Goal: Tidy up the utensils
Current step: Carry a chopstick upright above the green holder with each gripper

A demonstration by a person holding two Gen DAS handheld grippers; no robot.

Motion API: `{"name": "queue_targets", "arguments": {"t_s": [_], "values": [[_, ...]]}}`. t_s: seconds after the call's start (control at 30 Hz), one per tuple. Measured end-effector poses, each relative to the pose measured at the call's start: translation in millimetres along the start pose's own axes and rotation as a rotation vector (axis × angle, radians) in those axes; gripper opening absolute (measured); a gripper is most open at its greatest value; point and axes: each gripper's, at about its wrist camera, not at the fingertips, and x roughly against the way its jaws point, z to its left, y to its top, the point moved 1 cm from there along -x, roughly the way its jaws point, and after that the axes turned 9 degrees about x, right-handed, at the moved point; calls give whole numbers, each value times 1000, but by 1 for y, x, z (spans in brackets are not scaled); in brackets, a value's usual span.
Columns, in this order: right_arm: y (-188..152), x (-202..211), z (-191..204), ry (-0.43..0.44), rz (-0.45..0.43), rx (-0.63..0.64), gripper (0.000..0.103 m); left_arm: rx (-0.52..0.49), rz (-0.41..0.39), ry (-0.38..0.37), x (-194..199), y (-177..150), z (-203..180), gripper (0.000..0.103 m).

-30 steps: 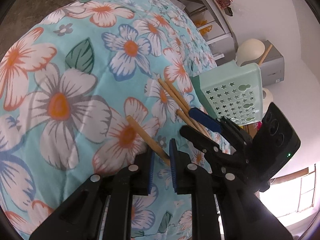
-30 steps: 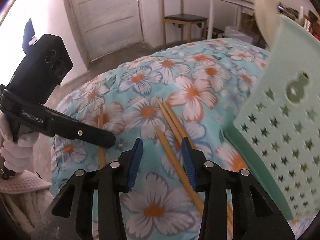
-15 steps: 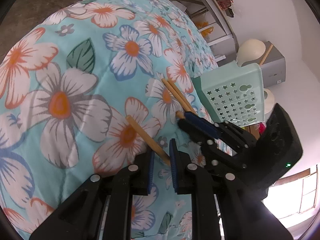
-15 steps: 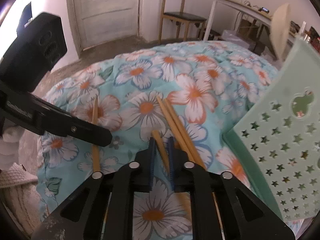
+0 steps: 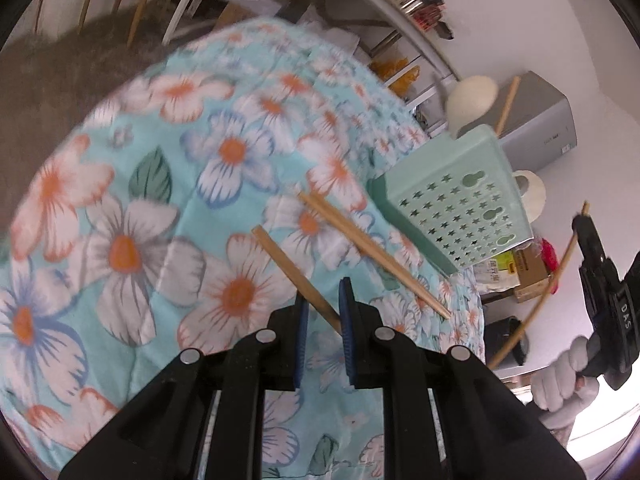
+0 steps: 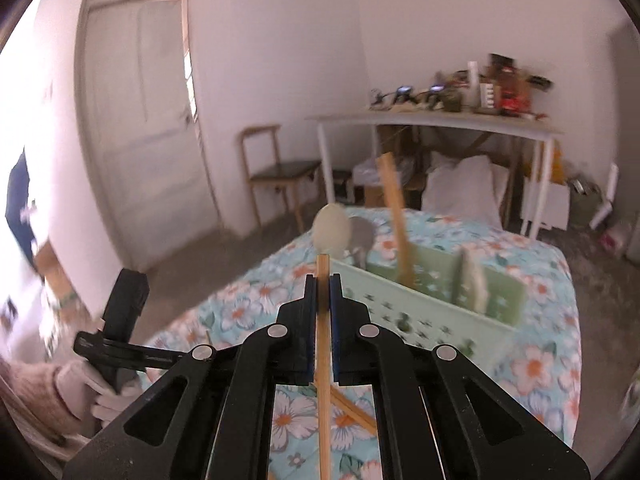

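Wooden and pale tan, the chopstick in the right gripper is a slim square-cut stick. The blue pads are closed tight on it part-way along its length, so a blunt end pokes up just above the fingertips and the rest runs down and back under the claw, over the floral quilt. Just ahead of this claw and slightly to its right stands the mint-green basket, its side punched with star holes. A flat wooden utensil leans upright in one of its compartments, and a pale rounded spoon head rises by the basket's far left corner, straight beyond the held stick's tip.

The left gripper has its jaws narrowed around a second chopstick. The stick's near end sits between the blue pads, touching the right pad, while a gap shows at the left one, so a firm grip cannot be confirmed. From the claw the stick angles away up and to the left, low over the quilt. Just to the right of the claw lies a pair of chopsticks, side by side and touching, flat on the fabric and slanting the same way. Beyond them, further right, is the basket, and at the far right edge the other tool hangs in the air with its stick.
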Motion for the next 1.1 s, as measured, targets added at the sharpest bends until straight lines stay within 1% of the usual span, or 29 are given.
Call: {"name": "queue_targets", "arguments": {"t_s": [0.1,0.17,0.27,0.4,0.5,0.7,0.83,0.93,1.03,1.1], "values": [[-12,17,-9,-49,-16,-42,4,-81,-69,18,13,1,-18,14],[-15,31,-13,-70,-49,-74,4,-130,-116,19,25,-1,-30,13],[-19,47,-23,-94,-107,-126,4,-204,-188,3,44,-2,-51,11],[-19,54,-29,-103,-143,-171,4,-282,-265,-47,69,0,-79,8],[-19,67,-35,-98,-181,-195,4,-331,-311,-71,80,3,-100,5],[-23,76,-38,-93,-217,-214,4,-413,-379,-126,100,11,-144,5],[-27,81,-39,-75,-237,-232,4,-475,-463,-177,118,21,-181,5],[-28,85,-44,-58,-264,-246,4,-524,-523,-195,128,31,-209,5],[-28,88,-46,-42,-286,-257,4,-573,-587,-205,129,44,-239,5],[-28,89,-48,-35,-295,-259,4,-590,-608,-209,126,51,-253,5]]}}
